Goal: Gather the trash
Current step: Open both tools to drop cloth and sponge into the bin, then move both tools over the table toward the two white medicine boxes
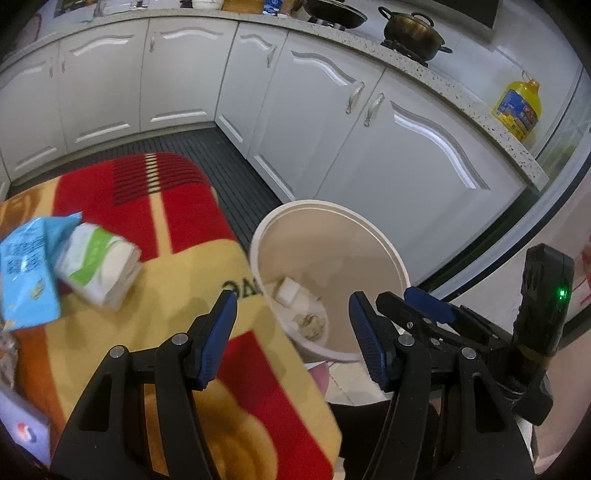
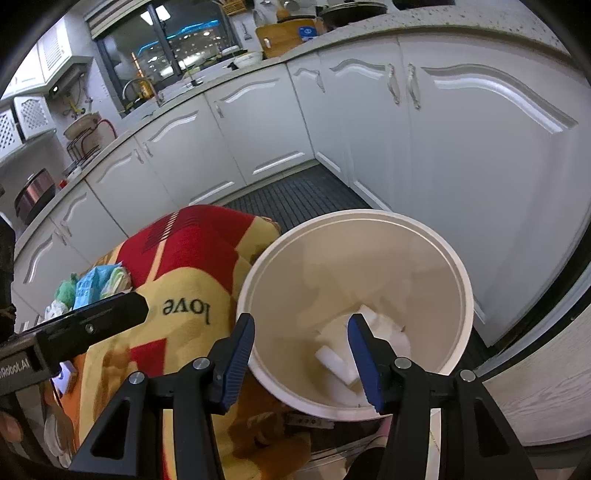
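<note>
A white bin (image 1: 388, 251) stands on the floor beside a table under a red and yellow blanket (image 1: 192, 229). White trash pieces (image 1: 291, 291) lie in its bottom. My left gripper (image 1: 291, 332) is open and empty, over the table edge and the bin's near rim. A green and white packet (image 1: 98, 264) and a blue packet (image 1: 27, 273) lie on the blanket, left of it. My right gripper (image 2: 301, 354) is open and empty above the bin (image 2: 458, 258), where white pieces (image 2: 388, 332) lie. The packets (image 2: 98, 284) show at the left.
White kitchen cabinets (image 1: 306, 110) run along the back and right, close behind the bin. A pot (image 1: 410, 31) and a yellow oil bottle (image 1: 517, 107) stand on the counter. More wrappers (image 1: 22, 432) lie at the table's near left. The left gripper's body (image 2: 74, 325) crosses the right wrist view.
</note>
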The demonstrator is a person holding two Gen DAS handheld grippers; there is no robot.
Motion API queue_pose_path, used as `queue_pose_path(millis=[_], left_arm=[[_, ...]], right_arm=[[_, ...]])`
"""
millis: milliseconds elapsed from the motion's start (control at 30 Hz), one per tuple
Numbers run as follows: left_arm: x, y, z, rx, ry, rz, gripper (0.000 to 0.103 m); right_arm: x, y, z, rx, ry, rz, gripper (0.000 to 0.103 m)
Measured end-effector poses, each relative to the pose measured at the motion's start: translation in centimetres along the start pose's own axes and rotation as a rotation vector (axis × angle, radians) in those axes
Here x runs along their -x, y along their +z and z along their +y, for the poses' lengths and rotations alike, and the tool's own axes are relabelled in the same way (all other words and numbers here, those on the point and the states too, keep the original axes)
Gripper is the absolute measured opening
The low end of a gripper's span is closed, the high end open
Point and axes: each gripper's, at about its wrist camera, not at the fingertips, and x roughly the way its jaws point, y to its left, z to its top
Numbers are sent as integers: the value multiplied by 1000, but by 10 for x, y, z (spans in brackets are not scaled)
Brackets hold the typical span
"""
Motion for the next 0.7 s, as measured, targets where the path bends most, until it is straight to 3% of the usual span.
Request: queue_pose_path(millis=[200,333,700], left_arm=[[23,-19,13,-13,68,-39,62],[35,-28,25,-3,103,-57,62],[75,-49,52,15,166,-112,62]], right_arm=[[7,-3,21,29,21,-9,51],[9,-6,40,62,36,-13,62],[11,-10,82,134,67,-6,62]])
